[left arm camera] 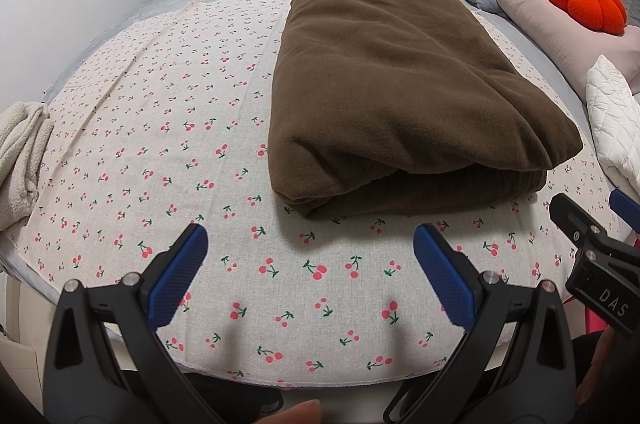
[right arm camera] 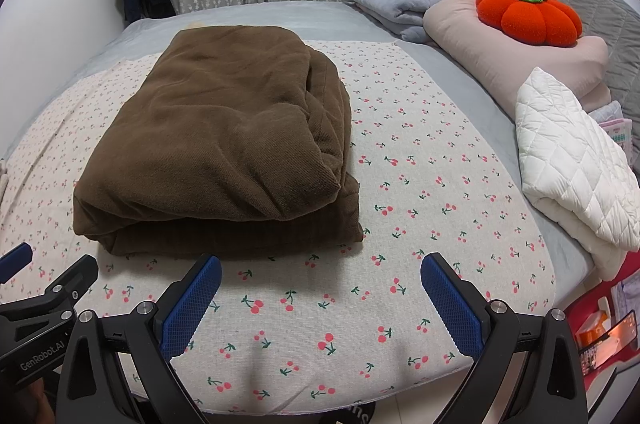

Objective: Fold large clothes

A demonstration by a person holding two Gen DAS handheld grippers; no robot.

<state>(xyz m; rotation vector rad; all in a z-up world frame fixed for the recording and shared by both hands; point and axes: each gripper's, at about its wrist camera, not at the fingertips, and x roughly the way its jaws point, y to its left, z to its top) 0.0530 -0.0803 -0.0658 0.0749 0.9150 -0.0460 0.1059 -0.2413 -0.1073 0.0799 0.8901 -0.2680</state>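
Observation:
A large brown garment [left arm camera: 392, 92] lies folded into a thick rectangle on the cherry-print cloth [left arm camera: 160, 144] that covers the bed. It also shows in the right wrist view [right arm camera: 224, 144], left of centre. My left gripper [left arm camera: 312, 244] is open and empty, hovering over the cloth just in front of the garment's near edge. My right gripper [right arm camera: 320, 272] is open and empty, in front of the garment's near right corner. The right gripper's fingers [left arm camera: 576, 224] show at the right edge of the left wrist view.
A white quilted item [right arm camera: 572, 168] lies at the right of the bed. Pillows, a folded grey blanket [right arm camera: 396, 0] and an orange pumpkin cushion [right arm camera: 528, 16] are at the back right. A cream fleece item [left arm camera: 20, 160] lies at the left edge. The cloth's front edge overhangs the bed.

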